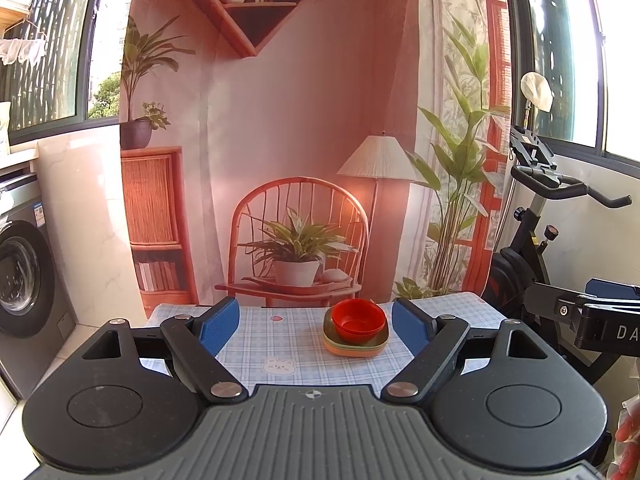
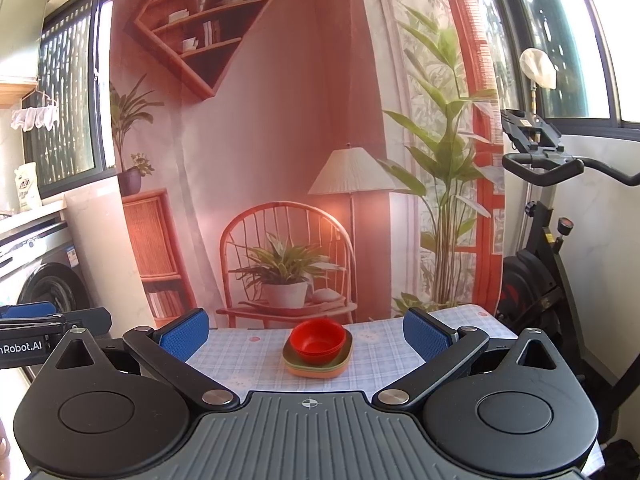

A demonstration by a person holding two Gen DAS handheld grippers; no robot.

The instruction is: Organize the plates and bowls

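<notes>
Red bowls [image 1: 357, 320] nested on stacked plates [image 1: 355, 345] look light, stiff, slick plastic — grip a rim. Left tool [image 1: 316, 324] and right tool [image 2: 306, 338] both gape wide, empty, short of the stack on the bench [image 1: 280, 344].

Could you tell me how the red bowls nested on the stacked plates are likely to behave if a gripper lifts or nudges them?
The glossy red nested bowls look like thin plastic, so probably light and stiff, not fragile. Their smooth rims may slip between pads. They sit loose on the green and orange square plates, so a sideways nudge could slide them, or shift the whole stack across the checked tablecloth.
</notes>
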